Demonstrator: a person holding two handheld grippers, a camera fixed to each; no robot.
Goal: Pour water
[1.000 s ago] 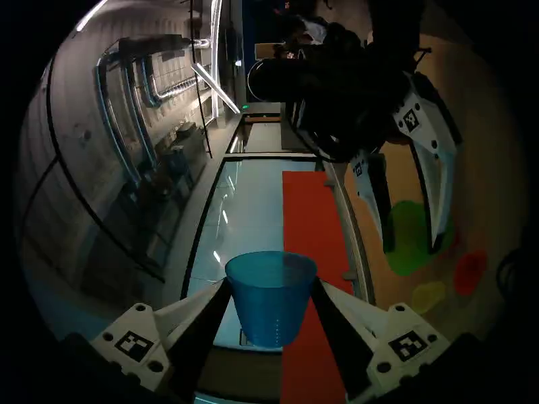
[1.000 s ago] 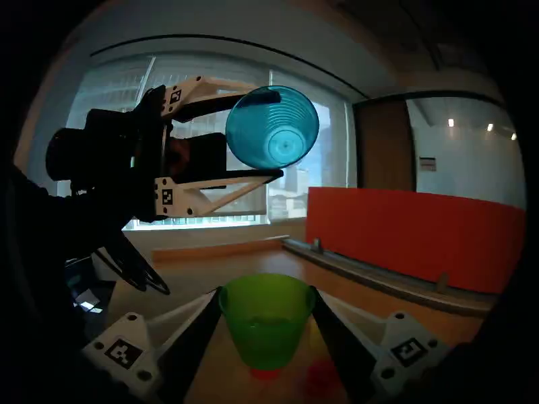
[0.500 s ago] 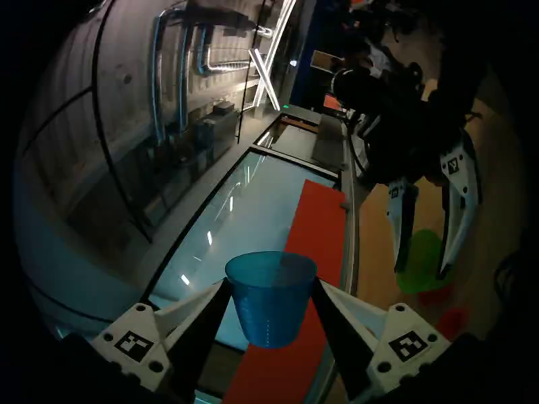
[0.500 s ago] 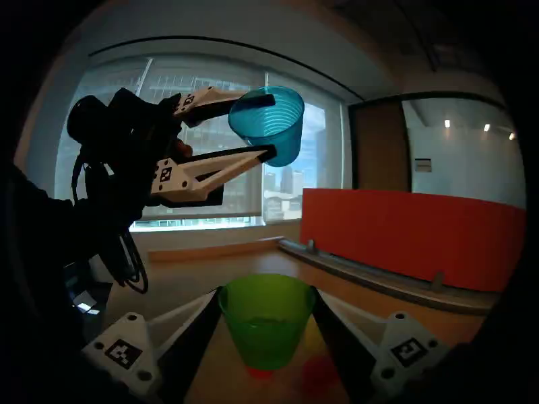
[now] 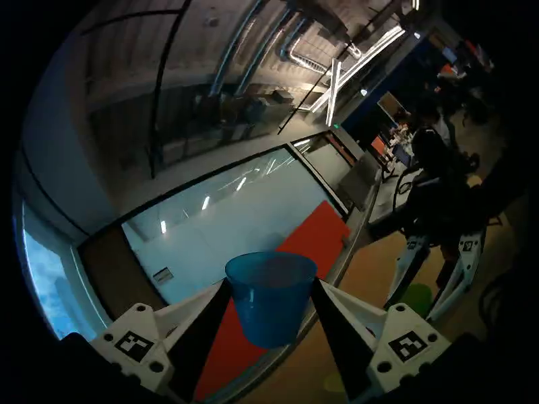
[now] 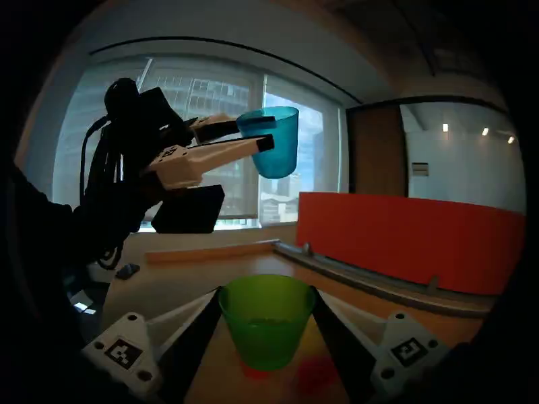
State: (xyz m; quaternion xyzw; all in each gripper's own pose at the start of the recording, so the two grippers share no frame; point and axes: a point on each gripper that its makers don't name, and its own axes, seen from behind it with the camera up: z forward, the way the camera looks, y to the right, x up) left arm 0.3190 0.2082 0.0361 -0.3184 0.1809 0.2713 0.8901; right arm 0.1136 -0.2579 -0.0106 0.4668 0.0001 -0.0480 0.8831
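A blue translucent cup (image 5: 271, 299) sits between the fingers of my left gripper (image 5: 271, 288), which is shut on it. In the right gripper view the same blue cup (image 6: 273, 143) hangs high above the table, close to upright, held by the left gripper (image 6: 264, 133) and a dark-sleeved hand. My right gripper (image 6: 267, 299) is shut on a green cup (image 6: 267, 326) that stands upright low over the wooden table (image 6: 202, 276). A little liquid seems to lie in its bottom. In the left gripper view the right gripper (image 5: 436, 286) and green cup (image 5: 419, 296) show farther off at the right.
A red partition (image 6: 418, 236) runs along the table's far right edge, with a metal rail (image 6: 364, 276) before it. Red and yellow spots (image 6: 306, 370) mark the table under the green cup. A small dark object (image 6: 127, 271) lies at the left. Large windows (image 6: 202, 135) stand behind.
The left gripper has turned the blue cup back from a steep tip to nearly upright, staying high. The right gripper and green cup have held still.
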